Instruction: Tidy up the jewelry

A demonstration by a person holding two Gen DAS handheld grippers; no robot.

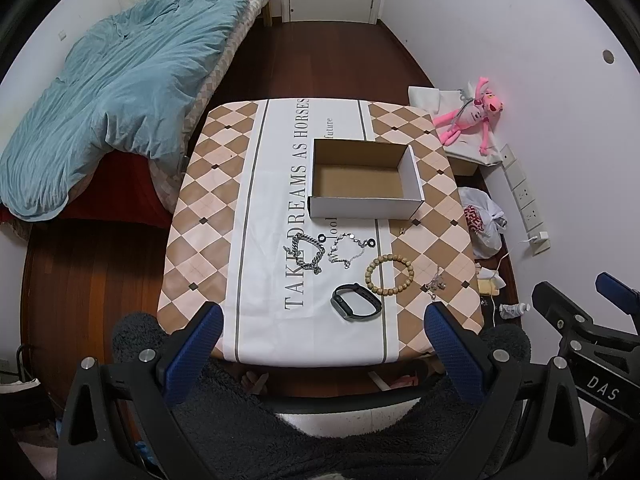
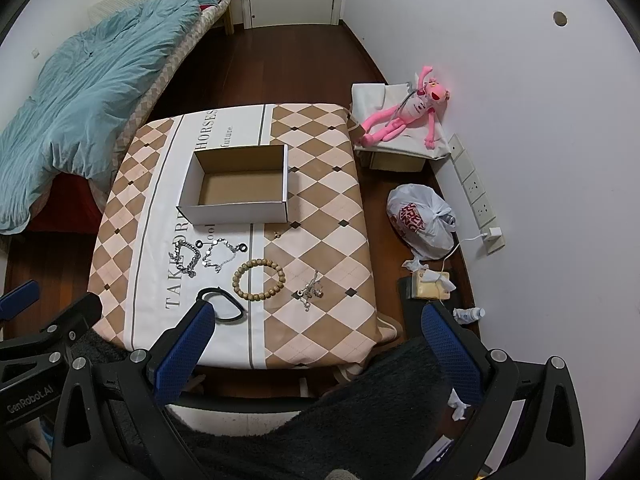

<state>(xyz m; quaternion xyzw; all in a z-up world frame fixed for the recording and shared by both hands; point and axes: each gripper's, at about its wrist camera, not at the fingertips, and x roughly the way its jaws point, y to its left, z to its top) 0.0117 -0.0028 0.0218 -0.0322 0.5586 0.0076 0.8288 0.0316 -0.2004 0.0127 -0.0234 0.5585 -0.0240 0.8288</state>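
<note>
Jewelry lies loose on my tabletop (image 1: 208, 216), in a rough row just in front of an empty white cardboard box (image 1: 366, 178). Largest is the wooden bead bracelet (image 1: 391, 278), a tan ring of round beads; beside it a black smart band (image 1: 356, 302), then a heavy silver chain (image 1: 306, 254), a thin silver bracelet (image 1: 346, 252) and a small charm cluster (image 1: 436, 286). My left gripper (image 1: 326, 352) and right gripper (image 2: 320, 350) both hang spread wide, holding nothing.
</note>
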